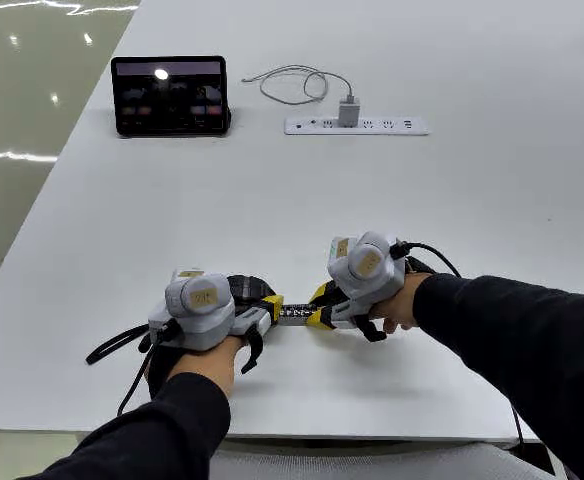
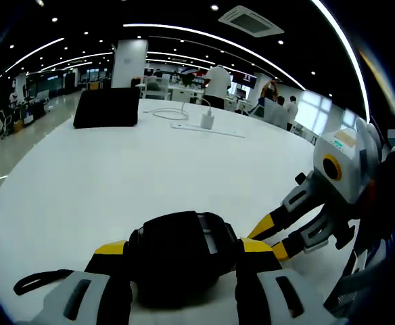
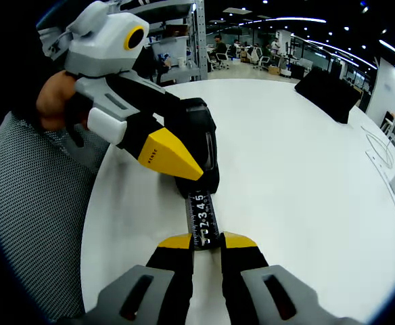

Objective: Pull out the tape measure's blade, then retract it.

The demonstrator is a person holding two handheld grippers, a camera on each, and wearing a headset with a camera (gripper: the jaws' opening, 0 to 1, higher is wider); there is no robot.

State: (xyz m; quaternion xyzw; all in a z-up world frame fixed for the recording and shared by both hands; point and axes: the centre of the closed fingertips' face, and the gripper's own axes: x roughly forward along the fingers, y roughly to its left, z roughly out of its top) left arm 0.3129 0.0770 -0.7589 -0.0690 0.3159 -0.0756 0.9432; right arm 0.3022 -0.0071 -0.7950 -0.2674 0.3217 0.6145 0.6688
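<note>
**Tape measure point(image 1: 252, 293) clamped at both ends, short bit of blade out**

In the head view the black case is mostly buried behind the left hand-held gripper point(image 1: 269, 308), near the front edge of the white tabletop point(image 1: 372, 200), so you can barely make out its shape. The left gripper view sorts that out: the case sits between the two yellow-tipped jaws, which are clamped on its sides. A black strap point(image 2: 38, 281) trails off along the tabletop, its end cut off by the frame.

The blade point(image 3: 202, 220) is just a tiny strip in the head view. The right gripper view shows it properly, printed digits readable, running from the case to the right hand-held gripper point(image 3: 203, 240). Its jaws are nearly together and pinch the blade's end. The very tip is hidden between them.

At the far side sit a tablet point(image 1: 170, 95) and a power strip point(image 1: 357, 125) with a charger point(image 1: 349, 108) plugged in.
</note>
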